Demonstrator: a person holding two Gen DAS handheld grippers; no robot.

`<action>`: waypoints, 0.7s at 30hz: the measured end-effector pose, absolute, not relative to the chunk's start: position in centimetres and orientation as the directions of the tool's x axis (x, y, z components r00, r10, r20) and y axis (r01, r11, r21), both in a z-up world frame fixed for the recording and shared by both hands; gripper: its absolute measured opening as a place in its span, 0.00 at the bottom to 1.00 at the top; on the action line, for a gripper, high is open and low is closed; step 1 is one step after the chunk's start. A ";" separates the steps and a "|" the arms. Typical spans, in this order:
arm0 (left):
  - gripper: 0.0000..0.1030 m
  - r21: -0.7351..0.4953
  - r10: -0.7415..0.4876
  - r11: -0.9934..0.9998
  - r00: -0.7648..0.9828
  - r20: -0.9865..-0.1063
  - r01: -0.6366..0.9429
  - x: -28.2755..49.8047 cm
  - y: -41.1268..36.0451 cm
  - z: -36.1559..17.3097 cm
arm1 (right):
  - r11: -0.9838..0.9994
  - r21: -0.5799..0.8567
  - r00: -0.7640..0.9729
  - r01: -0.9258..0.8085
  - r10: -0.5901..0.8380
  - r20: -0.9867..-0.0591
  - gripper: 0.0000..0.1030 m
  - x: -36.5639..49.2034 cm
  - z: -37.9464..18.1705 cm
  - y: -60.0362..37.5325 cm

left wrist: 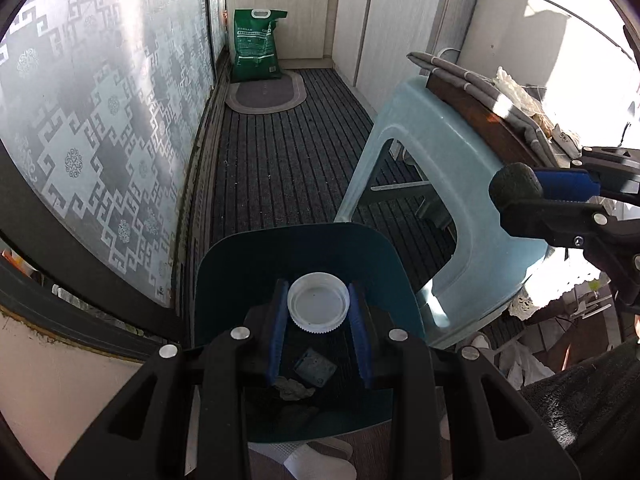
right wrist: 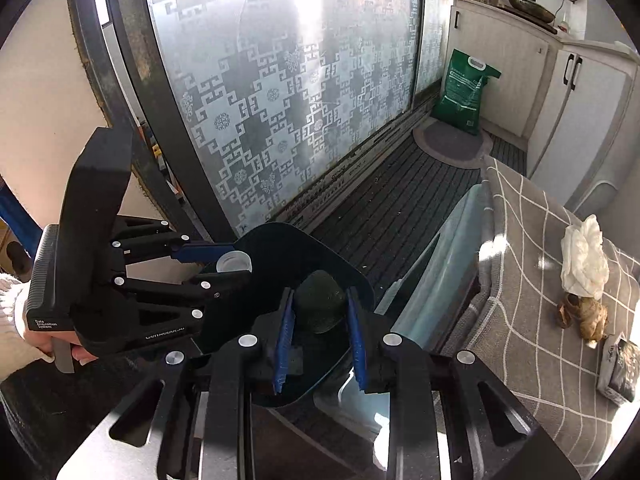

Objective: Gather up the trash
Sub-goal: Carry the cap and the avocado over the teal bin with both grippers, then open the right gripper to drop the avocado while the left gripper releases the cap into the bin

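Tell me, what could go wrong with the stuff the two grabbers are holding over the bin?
1. The white cap is pinched only at its rim by the left gripper; it could pop out and miss the dark bin.
2. The round dark lump in the right gripper might roll away if released near the bin's edge.
3. The grippers sit close together and could bump.

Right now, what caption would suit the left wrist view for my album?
Left tool grips a white ribbed plastic cap above a dark teal bin holding scraps.
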State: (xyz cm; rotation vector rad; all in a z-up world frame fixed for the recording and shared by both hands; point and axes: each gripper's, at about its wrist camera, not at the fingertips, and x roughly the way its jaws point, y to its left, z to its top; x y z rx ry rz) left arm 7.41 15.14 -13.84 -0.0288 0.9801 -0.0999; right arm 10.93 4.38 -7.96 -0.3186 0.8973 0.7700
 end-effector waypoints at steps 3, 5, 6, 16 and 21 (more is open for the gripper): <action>0.31 -0.075 -0.094 0.996 0.524 -0.847 0.058 7.2 16.1 -15.3 | 0.686 0.070 0.355 -0.724 0.457 -0.815 0.25 10.8 -9.0 5.4; 0.31 -0.083 -0.096 0.995 0.505 -0.858 0.049 7.2 16.5 -16.0 | 0.683 0.078 0.337 -0.726 0.452 -0.826 0.25 10.9 -9.5 6.0; 0.31 -0.089 -0.100 0.995 0.497 -0.862 0.045 7.2 16.7 -16.4 | 0.682 0.080 0.330 -0.727 0.449 -0.830 0.25 11.0 -9.8 6.2; 0.31 -0.126 -0.121 0.992 0.421 -0.899 0.015 7.1 18.1 -19.5 | 0.679 0.116 0.263 -0.725 0.429 -0.864 0.25 11.8 -12.5 8.4; 0.31 -0.126 -0.120 0.992 0.394 -0.911 0.011 7.1 18.4 -20.4 | 0.679 0.122 0.237 -0.724 0.410 -0.881 0.25 12.1 -13.6 9.3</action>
